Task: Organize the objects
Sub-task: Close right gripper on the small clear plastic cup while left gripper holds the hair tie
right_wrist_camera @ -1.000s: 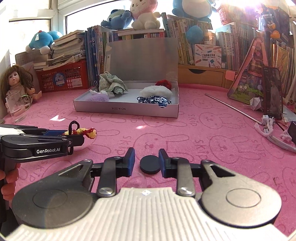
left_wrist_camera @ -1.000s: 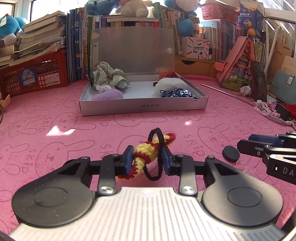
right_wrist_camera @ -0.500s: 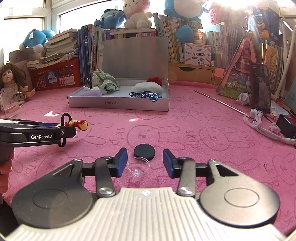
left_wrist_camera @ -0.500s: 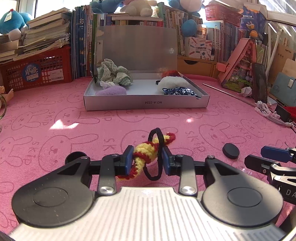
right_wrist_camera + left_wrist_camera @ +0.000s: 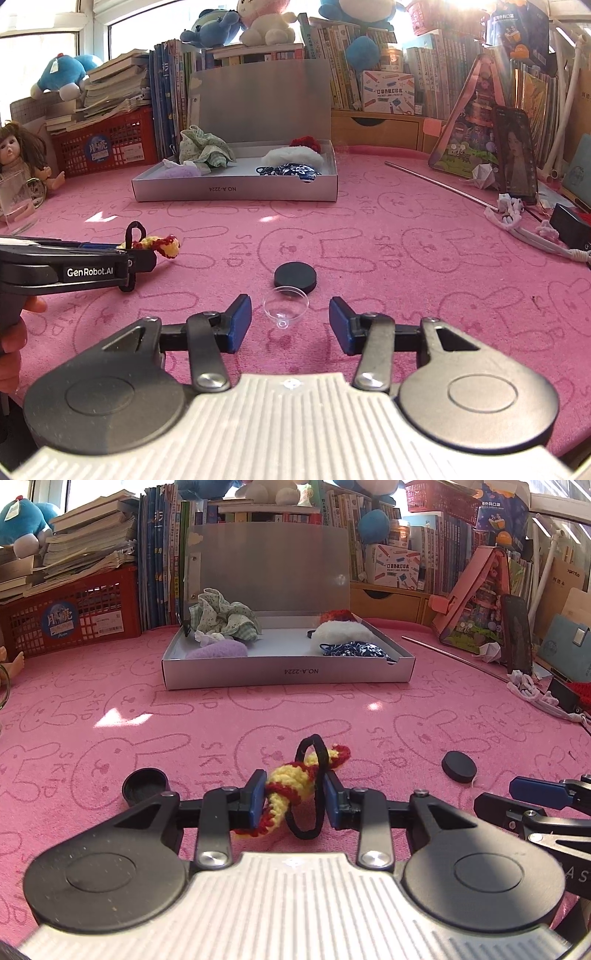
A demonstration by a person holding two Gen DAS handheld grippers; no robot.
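Jaws: left gripper (image 5: pixel 294 798) clenched on soft crocheted hair tie (image 5: pixel 295 786), light, squashy. Right gripper (image 5: pixel 290 322) jaws just closing, not yet touching clear suction cup (image 5: pixel 285 305) between them on counter; slippery, pinch by rim.

Surface: a pink cloth (image 5: pixel 406 229) printed with rabbits and "SKIP", covering the whole top; lying directly on it: an open grey box (image 5: pixel 236 192) toward the far edge, lid upright; a black disc (image 5: pixel 295 277) near the middle; a clear cup (image 5: pixel 286 306) just in front of the disc, tipped; a black cap (image 5: pixel 144 785) toward the near left; a thin rod (image 5: pixel 443 184) slanting toward the right edge; a white cord (image 5: pixel 517 221) at the right edge; a red crate (image 5: pixel 107 146) at the far left; a glass (image 5: pixel 16 203) and a doll (image 5: pixel 22 155) at the left edge.
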